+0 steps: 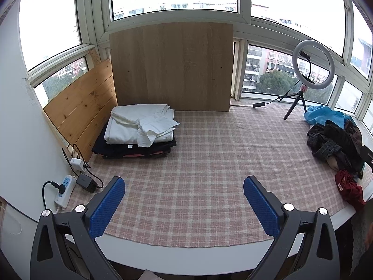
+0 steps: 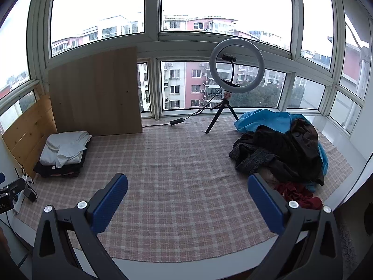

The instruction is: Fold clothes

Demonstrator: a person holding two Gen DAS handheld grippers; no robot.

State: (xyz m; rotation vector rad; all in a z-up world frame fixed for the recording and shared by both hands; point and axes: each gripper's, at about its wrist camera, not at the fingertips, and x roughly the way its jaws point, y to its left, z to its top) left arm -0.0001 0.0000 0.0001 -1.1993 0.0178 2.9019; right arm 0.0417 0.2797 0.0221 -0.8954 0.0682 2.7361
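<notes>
A stack of folded clothes (image 1: 139, 128) with a white garment on top lies at the back left of the pink plaid cloth (image 1: 198, 163). The same stack (image 2: 65, 151) shows at the left in the right wrist view. A heap of unfolded clothes (image 2: 279, 151), dark pieces over a blue one, lies at the right, with a dark red garment (image 2: 296, 193) in front of it. In the left wrist view the heap (image 1: 333, 140) sits at the far right. My left gripper (image 1: 184, 186) hangs open over bare cloth. My right gripper (image 2: 187, 184) is open too, its right finger just in front of the heap.
A ring light on a small tripod (image 2: 235, 81) stands at the back by the windows, its cable (image 2: 177, 121) trailing left. Wooden boards (image 1: 172, 67) lean against the window behind the stack. A power strip and chargers (image 1: 67, 186) lie at the left edge.
</notes>
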